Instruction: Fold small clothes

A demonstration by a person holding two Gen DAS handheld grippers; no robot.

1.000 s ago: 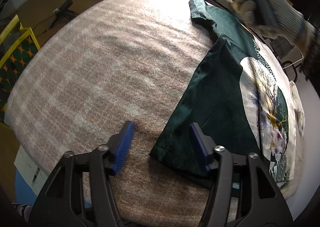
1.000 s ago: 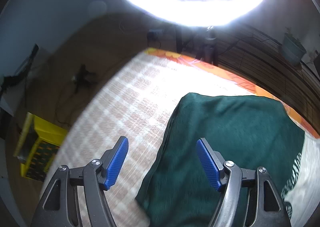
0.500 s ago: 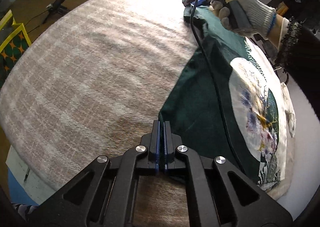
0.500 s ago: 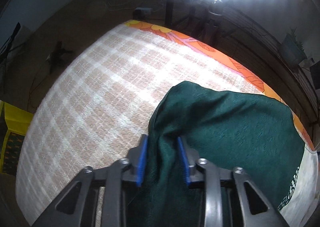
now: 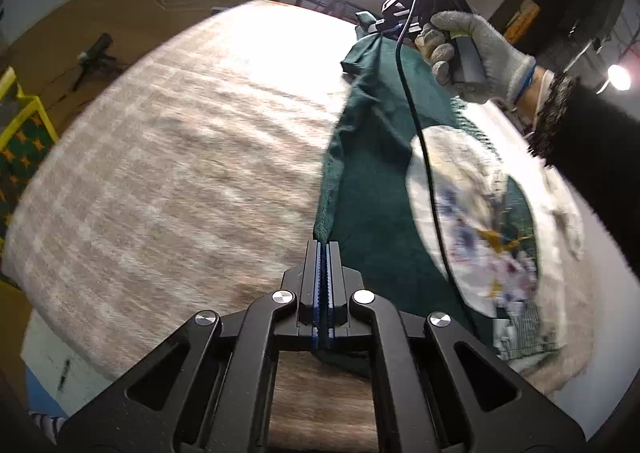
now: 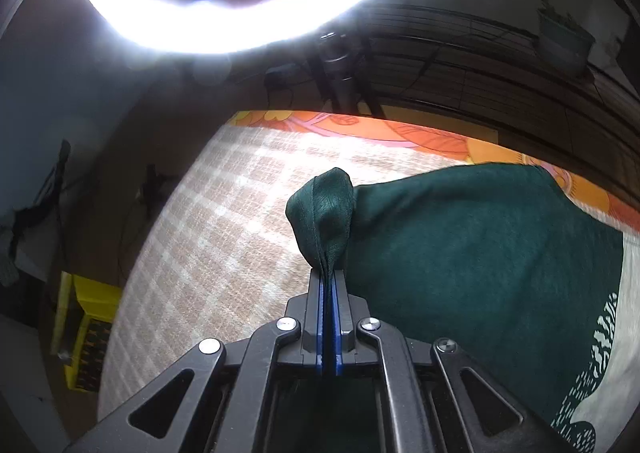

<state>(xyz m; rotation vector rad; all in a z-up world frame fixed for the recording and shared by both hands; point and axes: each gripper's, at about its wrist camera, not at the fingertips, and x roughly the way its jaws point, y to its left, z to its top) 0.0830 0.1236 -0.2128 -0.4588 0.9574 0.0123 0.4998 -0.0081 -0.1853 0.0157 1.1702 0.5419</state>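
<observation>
A dark green shirt point(image 5: 372, 189) with a pale printed panel lies on a checked beige blanket point(image 5: 168, 173). My left gripper point(image 5: 323, 249) is shut on the shirt's near hem corner, the cloth's edge lifted off the blanket. At the far end, the right gripper point(image 5: 376, 27), held by a gloved hand point(image 5: 476, 53), pinches the other corner. In the right wrist view my right gripper point(image 6: 329, 281) is shut on a bunched fold of the green shirt point(image 6: 480, 249), which bulges above the blue pads.
A ring light point(image 6: 240, 13) glares over the far edge. The orange patterned sheet point(image 6: 400, 133) borders the blanket point(image 6: 224, 213). A yellow crate point(image 6: 88, 333) stands on the floor at left. A black cable point(image 5: 424, 173) trails across the shirt.
Both grippers went from open to shut on the shirt's left edge. The left one lifted its corner; the right one drew its corner sideways, bunching the cloth.
</observation>
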